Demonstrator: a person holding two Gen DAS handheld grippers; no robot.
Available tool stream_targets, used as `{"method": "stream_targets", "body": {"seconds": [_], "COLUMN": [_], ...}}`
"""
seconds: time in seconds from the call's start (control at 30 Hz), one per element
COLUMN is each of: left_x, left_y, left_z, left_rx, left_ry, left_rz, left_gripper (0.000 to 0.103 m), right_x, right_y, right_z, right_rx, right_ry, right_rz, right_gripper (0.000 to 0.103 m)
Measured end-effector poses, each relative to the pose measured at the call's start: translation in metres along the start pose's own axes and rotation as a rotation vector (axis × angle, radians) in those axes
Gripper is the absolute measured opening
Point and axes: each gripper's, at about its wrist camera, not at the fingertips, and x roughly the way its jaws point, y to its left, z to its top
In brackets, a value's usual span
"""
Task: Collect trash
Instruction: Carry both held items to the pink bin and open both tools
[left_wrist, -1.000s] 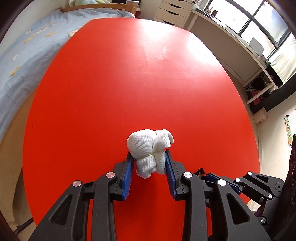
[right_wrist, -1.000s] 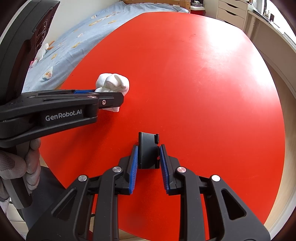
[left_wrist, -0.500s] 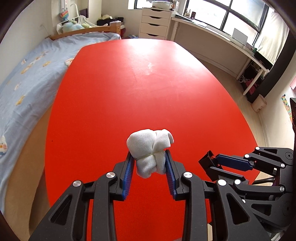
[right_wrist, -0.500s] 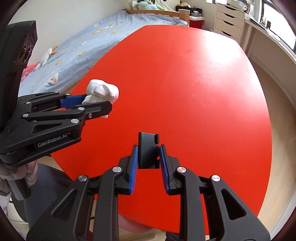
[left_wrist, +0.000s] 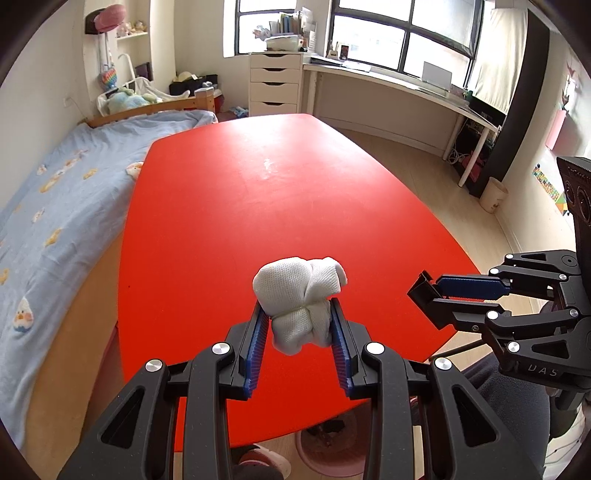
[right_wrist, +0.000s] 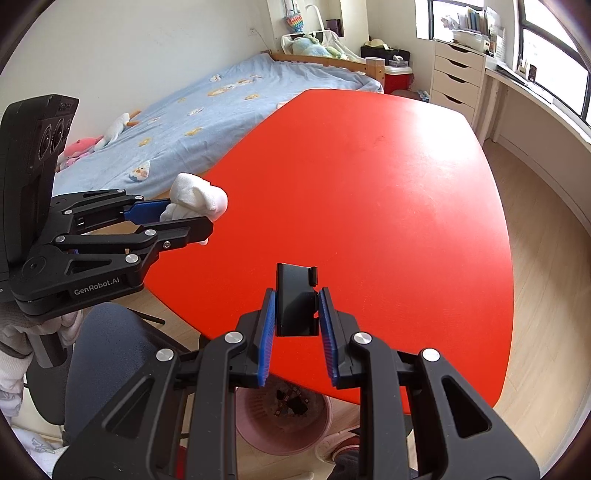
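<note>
While we are holding both tools above the near end of the red table, the left gripper is pinching a wadded white cloth between its blue pads, and the right gripper is clamping a small black plastic clip (upright between the pads). A pink waste basket is sitting on the floor under the table edge, below both.

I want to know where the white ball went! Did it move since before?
Yes. The white wad, clamped in the left gripper, went up and back from the red table; the table's near edge and pink bin now show below.
</note>
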Motion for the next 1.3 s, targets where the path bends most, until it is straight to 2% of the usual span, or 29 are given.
{"method": "stream_targets", "body": {"seconds": [0.33, 0.77, 1.3], "left_x": [-0.045, -0.069, -0.068], "left_y": [-0.008, -0.029, -0.045], "left_z": [-0.027, -0.066, -0.103], "left_rx": [0.012, 0.048, 0.058], "left_ry": [-0.051, -0.036, 0.047], "left_rz": [-0.042, -0.085, -0.156], "left_gripper": [0.032, 0.032, 0.032], "right_x": [-0.044, -0.087, -0.079], "right_y": [0.017, 0.039, 0.052], "right_z": [-0.031, -0.072, -0.112], "right_rx": [-0.021, -0.025, 0.016], "right_ry": [-0.055, -0.071, 0.000], "right_rz": [0.008, 0.017, 0.075], "right_gripper": [0.023, 0.023, 0.023]}}
